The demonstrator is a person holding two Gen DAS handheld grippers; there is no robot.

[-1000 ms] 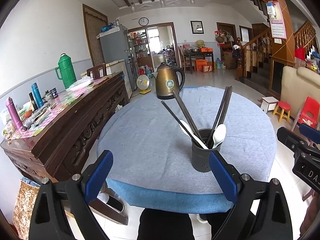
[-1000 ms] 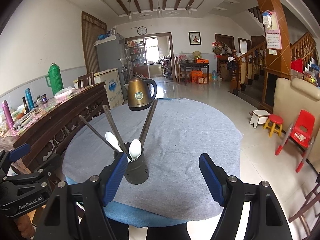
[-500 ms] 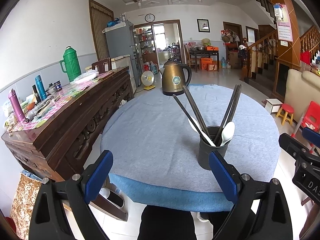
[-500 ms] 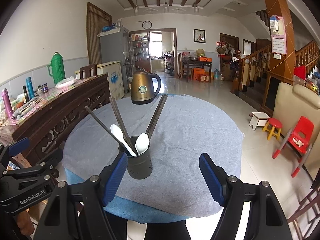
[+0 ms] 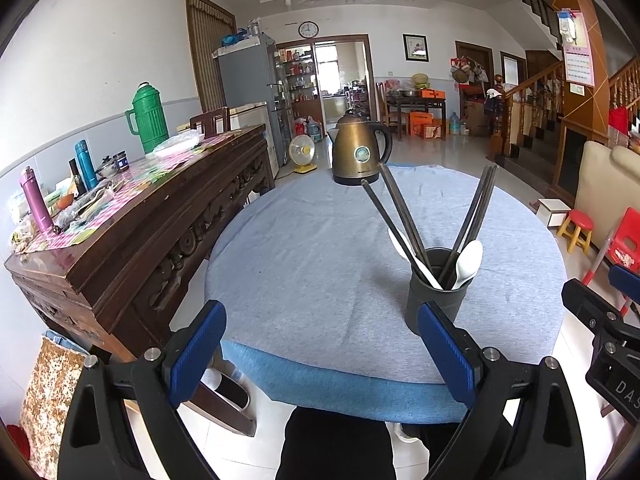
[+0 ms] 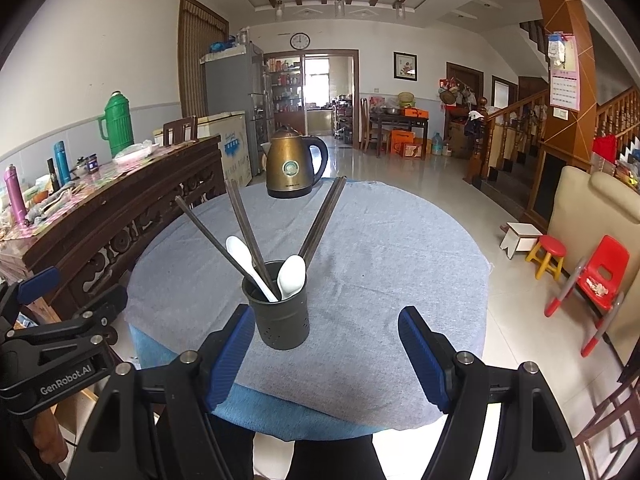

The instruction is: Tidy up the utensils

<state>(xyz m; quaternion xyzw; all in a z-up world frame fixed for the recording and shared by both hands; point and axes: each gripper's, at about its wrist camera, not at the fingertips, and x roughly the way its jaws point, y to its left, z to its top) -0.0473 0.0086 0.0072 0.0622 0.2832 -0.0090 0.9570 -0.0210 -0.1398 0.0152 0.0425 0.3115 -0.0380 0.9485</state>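
Upright, the dark holder [image 6: 282, 312] bristles with chopsticks [image 6: 320, 220] and white spoons [image 6: 291, 276]; both jaws gape empty.

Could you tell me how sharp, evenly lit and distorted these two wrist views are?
Left wrist: sharp, soft daylight, table rim bowed by fisheye, corners vignetted. Right wrist: equally sharp, window glare on the floor, faint shadow beside the utensil holder.

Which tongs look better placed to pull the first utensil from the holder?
Probably right. The holder sits just ahead of the right tongs, nearer their left pad, both open and empty. For the left tongs it stands off to their right edge. The call is close.
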